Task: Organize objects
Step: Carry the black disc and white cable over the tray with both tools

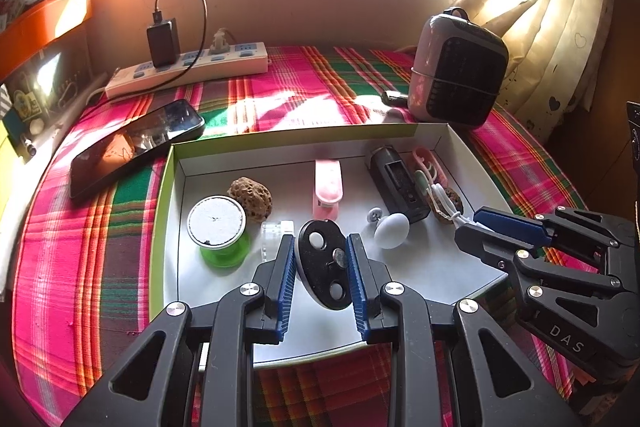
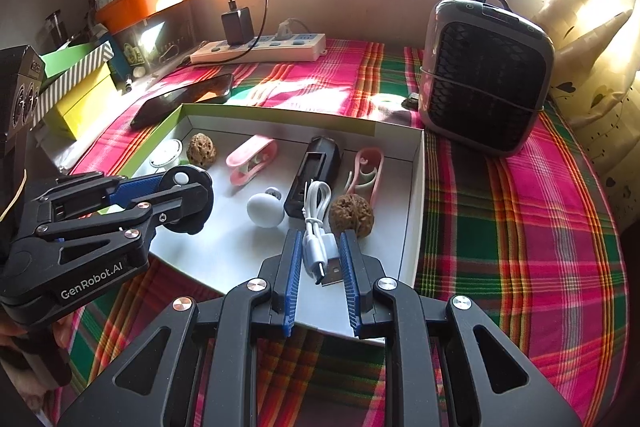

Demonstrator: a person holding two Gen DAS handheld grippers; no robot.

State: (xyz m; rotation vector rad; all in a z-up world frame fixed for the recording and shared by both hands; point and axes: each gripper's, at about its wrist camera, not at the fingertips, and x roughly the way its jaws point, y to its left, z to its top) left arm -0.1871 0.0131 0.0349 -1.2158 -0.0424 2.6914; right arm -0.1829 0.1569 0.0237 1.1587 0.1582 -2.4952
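Grippers both work over the shallow white box (image 1: 456,143) on the checked cloth (image 2: 520,227). The left gripper (image 1: 322,247) is closed on a black oval plate (image 1: 324,265) with holes; its blue pads press the plate's two long sides, so the piece stands on edge, probably to be set down in a free spot. The right gripper (image 2: 320,251) is closed on a white USB cable (image 2: 316,223), holding the coiled bundle near its plugs, so I think it will not unroll. Only the right wrist view shows the plug ends and the walnut (image 2: 351,215) just beside them. Only the left wrist view shows the green spool (image 1: 218,231) and a small clear piece (image 1: 276,233) beside the plate.
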